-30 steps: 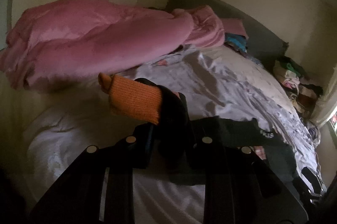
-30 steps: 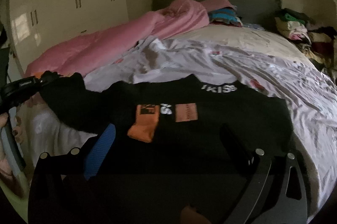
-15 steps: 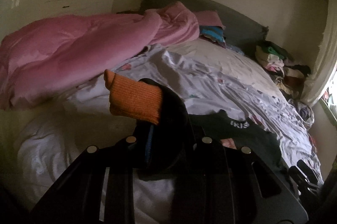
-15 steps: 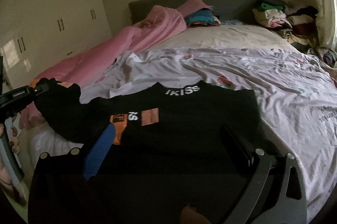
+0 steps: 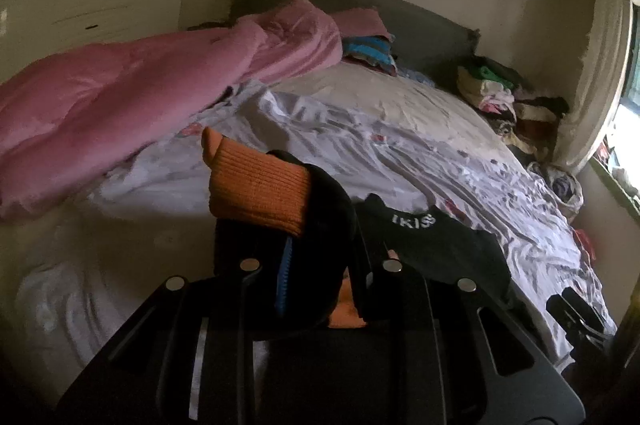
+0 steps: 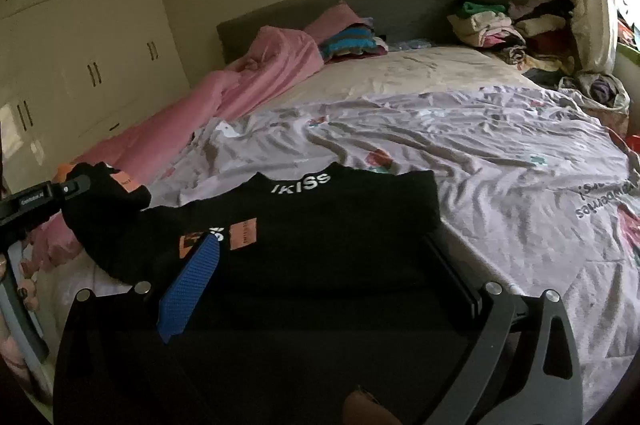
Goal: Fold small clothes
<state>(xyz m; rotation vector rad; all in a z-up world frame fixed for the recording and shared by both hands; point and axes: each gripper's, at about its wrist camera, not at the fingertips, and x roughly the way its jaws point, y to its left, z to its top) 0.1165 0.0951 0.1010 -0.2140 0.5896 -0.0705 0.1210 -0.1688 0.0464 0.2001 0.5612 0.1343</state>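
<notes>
Dim room lit by window (image 5: 630, 97) glare at right; foreground sinks into shadow, edges bend fisheye-round, detail soft.

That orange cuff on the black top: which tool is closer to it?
Left. The left tool pinches the sleeve right below the orange cuff; the right tool hovers open at the black top's body.

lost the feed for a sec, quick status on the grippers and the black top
Left gripper jaws shut on the sleeve by its orange cuff. Right gripper jaws wide over the black top on the bed. Nothing in the way.
</notes>
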